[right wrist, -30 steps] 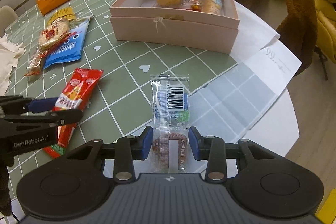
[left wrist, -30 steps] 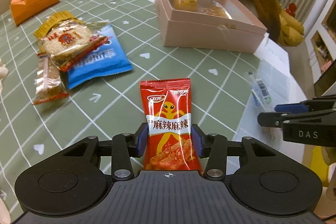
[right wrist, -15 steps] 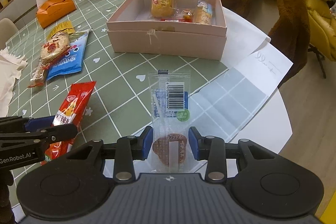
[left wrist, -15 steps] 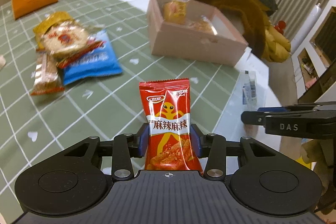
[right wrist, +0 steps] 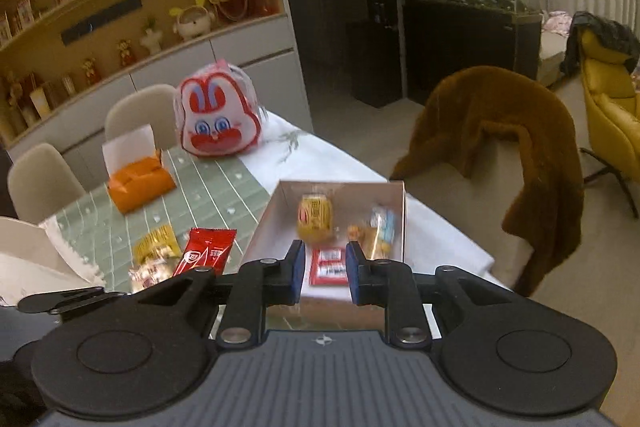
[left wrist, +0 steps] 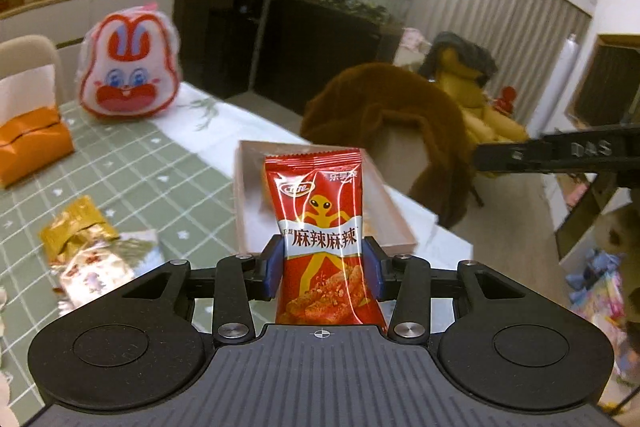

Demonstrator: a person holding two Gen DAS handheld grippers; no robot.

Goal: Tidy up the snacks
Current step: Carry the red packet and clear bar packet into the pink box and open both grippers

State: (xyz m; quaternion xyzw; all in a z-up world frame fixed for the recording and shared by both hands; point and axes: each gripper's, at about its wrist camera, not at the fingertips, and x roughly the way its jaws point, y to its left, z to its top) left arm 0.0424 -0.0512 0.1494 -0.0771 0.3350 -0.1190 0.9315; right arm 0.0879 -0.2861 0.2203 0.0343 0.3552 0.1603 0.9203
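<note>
My left gripper [left wrist: 322, 267] is shut on a red spicy snack packet [left wrist: 320, 227] and holds it upright in the air in front of the pink box [left wrist: 248, 211]. The same packet shows in the right wrist view [right wrist: 206, 255], left of the box. My right gripper [right wrist: 322, 273] is held above the near edge of the pink box [right wrist: 276, 223]; its jaws stand a little apart with no packet between them. Inside the box lie a yellow packet [right wrist: 314, 217], a small red-and-white packet [right wrist: 328, 267] and another small snack [right wrist: 380, 231].
Loose snack packets [left wrist: 86, 251] lie on the green checked tablecloth [left wrist: 132, 179] at left. An orange tissue box [left wrist: 30, 141] and a rabbit-face bag [left wrist: 128, 83] stand further back. A chair with a brown fur coat [right wrist: 500, 147] stands past the table's right edge.
Both grippers rose and tilted up toward the box. The left still holds the red packet. The clear packet that was between the right jaws is gone from them.
</note>
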